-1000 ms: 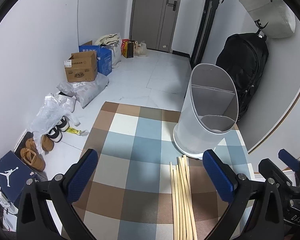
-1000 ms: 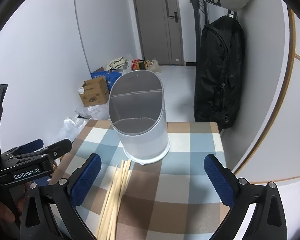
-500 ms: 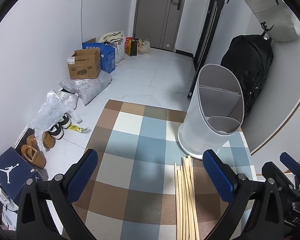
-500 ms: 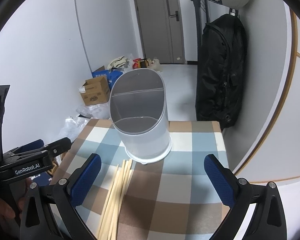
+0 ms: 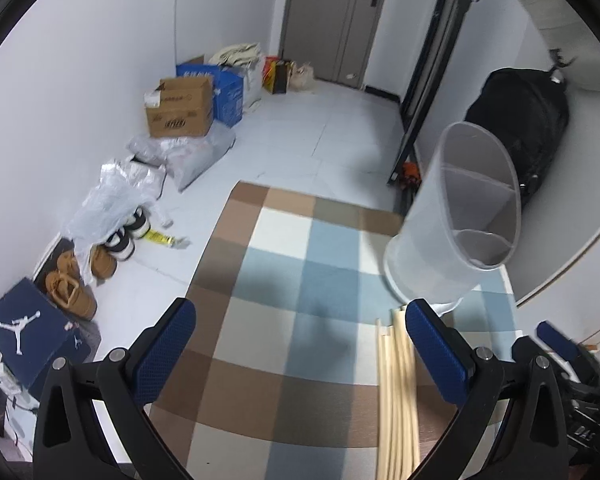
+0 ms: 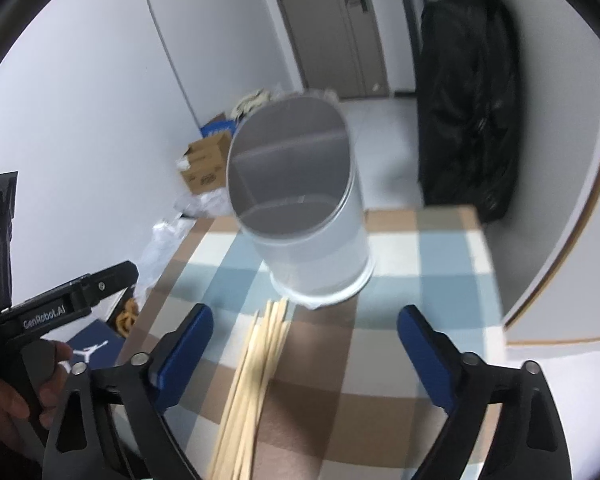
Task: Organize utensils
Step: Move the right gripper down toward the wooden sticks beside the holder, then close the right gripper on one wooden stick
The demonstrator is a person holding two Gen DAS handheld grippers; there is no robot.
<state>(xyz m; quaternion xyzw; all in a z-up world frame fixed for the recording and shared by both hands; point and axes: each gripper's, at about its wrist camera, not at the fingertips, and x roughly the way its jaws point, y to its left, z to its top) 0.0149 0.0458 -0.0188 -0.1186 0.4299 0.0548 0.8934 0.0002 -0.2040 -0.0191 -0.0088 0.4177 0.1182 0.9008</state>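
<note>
Lying on the checked tablecloth [image 6: 420,240] are one bundle of wooden chopsticks [image 6: 256,368], too blurred to count, and one white holder [image 6: 312,236] standing just past their tips, with divided compartments. The left gripper [image 5: 300,344] has its fingers wide apart, nothing between them; its side reads "GenRobot.AI". The right gripper [image 6: 304,340] has just been closing, its fingers still apart, the chopsticks lying between them untouched.

Cardboard box [image 5: 180,108] beside blue box [image 5: 230,92] along the wall; tan shoes [image 5: 72,294] near shoebox [image 5: 28,330]; black backpack [image 5: 524,120] hanging.
</note>
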